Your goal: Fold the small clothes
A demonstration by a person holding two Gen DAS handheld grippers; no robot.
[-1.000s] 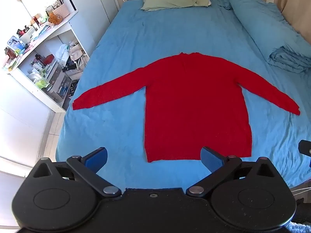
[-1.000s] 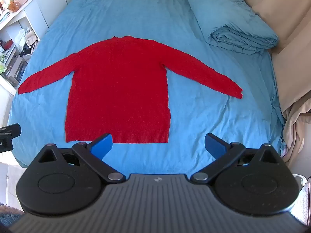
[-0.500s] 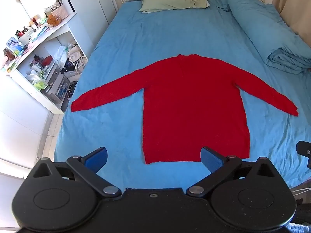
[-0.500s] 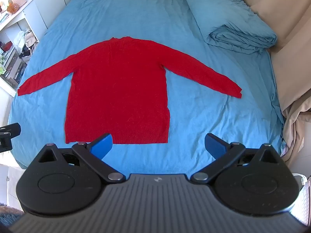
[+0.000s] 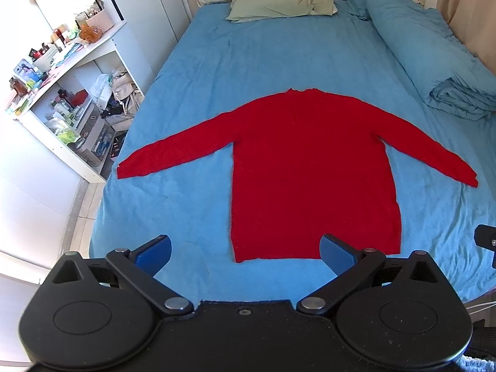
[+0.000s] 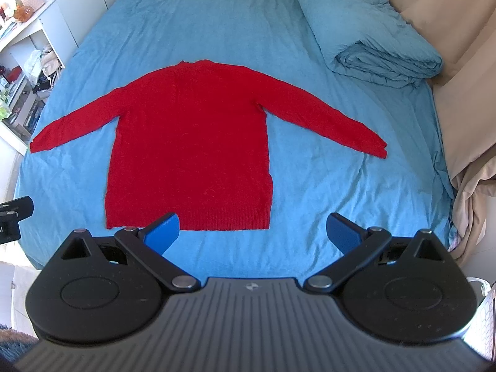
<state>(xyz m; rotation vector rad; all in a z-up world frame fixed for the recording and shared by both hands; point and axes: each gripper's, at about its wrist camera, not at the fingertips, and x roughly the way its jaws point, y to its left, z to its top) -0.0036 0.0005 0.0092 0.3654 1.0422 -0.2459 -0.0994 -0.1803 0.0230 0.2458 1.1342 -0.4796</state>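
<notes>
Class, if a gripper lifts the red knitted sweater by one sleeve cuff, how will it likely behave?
The red knitted sweater lies flat, so it is probably floppy and would drape. It looks thin, so likely light. Pushed, it may bunch on the blue bedsheet.

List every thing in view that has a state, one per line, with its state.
Red knit long-sleeved sweater: unfolded, flat on the bed, both sleeves spread out.
Blue duvet: folded, lying along the bed's right side.
Pale green pillow: flat at the headboard.
Left claw: open, empty.
Right claw: open, empty.
</notes>
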